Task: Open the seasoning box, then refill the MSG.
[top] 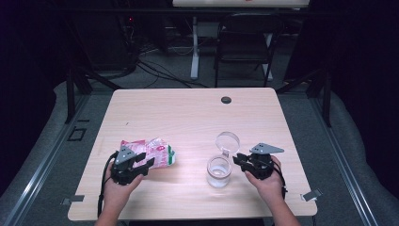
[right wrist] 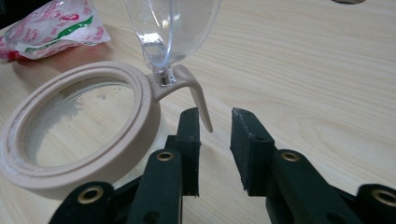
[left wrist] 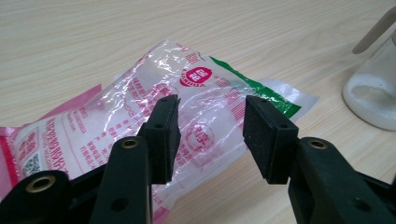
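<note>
A clear plastic bag (top: 153, 151) with pink and green print and white powder inside lies at the table's front left. My left gripper (top: 143, 162) stands open at its near end; in the left gripper view the two pads straddle the bag (left wrist: 205, 93) with a gap on each side. To the right stands a glass jar (top: 219, 170) with a beige rim (right wrist: 28, 172), its clear hinged lid (top: 227, 140) flipped up. My right gripper (top: 239, 160) is open just right of the jar. The lid's beige lever (right wrist: 198, 95) hangs beside its left pad, with nothing between the pads.
The wooden table (top: 188, 113) has a dark round grommet (top: 226, 100) near its far edge. A black chair (top: 244, 42) and cables stand on the floor beyond. The jar (left wrist: 373, 93) holds a little white powder at its bottom.
</note>
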`<state>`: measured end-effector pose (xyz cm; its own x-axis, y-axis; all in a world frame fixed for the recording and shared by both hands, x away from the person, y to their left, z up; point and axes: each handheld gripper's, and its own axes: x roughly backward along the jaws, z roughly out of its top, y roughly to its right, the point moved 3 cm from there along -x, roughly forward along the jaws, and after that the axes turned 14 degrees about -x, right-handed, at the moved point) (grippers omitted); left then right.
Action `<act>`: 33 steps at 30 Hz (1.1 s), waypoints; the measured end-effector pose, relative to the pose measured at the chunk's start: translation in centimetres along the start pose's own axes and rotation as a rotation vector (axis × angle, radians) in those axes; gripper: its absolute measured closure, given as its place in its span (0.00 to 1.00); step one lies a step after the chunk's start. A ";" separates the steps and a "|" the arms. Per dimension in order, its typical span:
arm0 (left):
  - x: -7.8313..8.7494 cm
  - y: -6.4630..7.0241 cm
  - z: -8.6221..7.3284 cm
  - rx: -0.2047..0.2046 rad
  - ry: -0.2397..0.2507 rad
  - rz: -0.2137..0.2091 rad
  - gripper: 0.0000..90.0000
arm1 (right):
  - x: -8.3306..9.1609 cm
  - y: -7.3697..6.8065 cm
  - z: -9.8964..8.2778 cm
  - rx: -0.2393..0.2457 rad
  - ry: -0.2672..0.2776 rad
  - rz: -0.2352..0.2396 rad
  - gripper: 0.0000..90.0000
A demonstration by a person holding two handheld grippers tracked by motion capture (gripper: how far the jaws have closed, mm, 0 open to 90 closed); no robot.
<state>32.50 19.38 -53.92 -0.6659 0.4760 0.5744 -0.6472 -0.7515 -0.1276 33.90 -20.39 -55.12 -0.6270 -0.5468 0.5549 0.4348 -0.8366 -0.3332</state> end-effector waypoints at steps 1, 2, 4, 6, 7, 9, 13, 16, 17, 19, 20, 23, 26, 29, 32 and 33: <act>-0.1 0.1 0.0 -0.006 -0.006 -0.004 0.62 | 0.2 0.0 0.0 0.003 0.003 -0.003 0.80; -0.3 0.2 -0.1 -0.010 -0.012 -0.005 0.62 | 0.3 0.0 0.0 0.006 0.003 -0.008 0.80; -0.6 0.4 -0.2 -0.023 -0.038 -0.010 0.62 | 0.5 -0.1 0.0 0.003 0.008 -0.012 0.78; -0.9 0.8 -0.3 -0.060 -0.046 0.012 0.61 | 0.5 -0.2 0.0 0.002 0.010 -0.013 0.77; -1.0 1.0 -0.3 -0.081 -0.055 0.020 0.60 | 0.5 -0.2 0.0 -0.002 0.014 -0.014 0.76; -1.3 1.3 -0.2 -0.104 -0.062 0.020 0.57 | 0.6 -0.2 0.0 -0.003 0.016 -0.011 0.75; -1.9 1.7 -0.3 -0.124 -0.084 0.030 0.51 | 0.7 -0.2 0.0 -0.007 0.020 -0.012 0.75; -2.1 1.9 -0.2 -0.149 -0.087 0.033 0.48 | 0.8 -0.1 0.0 -0.012 0.019 -0.016 0.74; -2.1 2.0 -0.1 -0.154 -0.084 0.034 0.48 | 0.9 -0.1 0.0 -0.013 0.021 -0.015 0.74; -2.0 2.1 0.1 -0.159 -0.079 0.030 0.47 | 0.9 0.0 -0.1 -0.019 0.026 -0.015 0.74; -1.9 2.3 0.2 -0.164 -0.074 0.030 0.46 | 1.0 0.1 -0.1 -0.019 0.027 -0.017 0.74; -1.9 2.8 0.6 -0.182 -0.061 0.020 0.44 | 1.1 0.2 -0.1 -0.021 0.027 -0.017 0.74; -2.1 3.4 0.9 -0.206 -0.060 0.011 0.42 | 1.2 0.3 -0.2 -0.028 0.032 -0.014 0.73; -2.1 3.8 1.0 -0.234 -0.064 0.001 0.41 | 1.2 0.3 -0.2 -0.028 0.033 -0.016 0.73; -2.3 4.2 1.1 -0.257 -0.065 0.006 0.40 | 1.2 0.3 -0.3 -0.028 0.033 -0.016 0.72; -2.4 4.3 1.1 -0.269 -0.073 0.015 0.40 | 1.2 0.3 -0.3 -0.026 0.031 -0.020 0.72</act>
<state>31.74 14.52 -54.97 -0.6540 0.4241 0.6264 -0.7192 -0.6052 -0.3413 33.09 -21.31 -54.76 -0.6554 -0.5307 0.5374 0.4054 -0.8475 -0.3426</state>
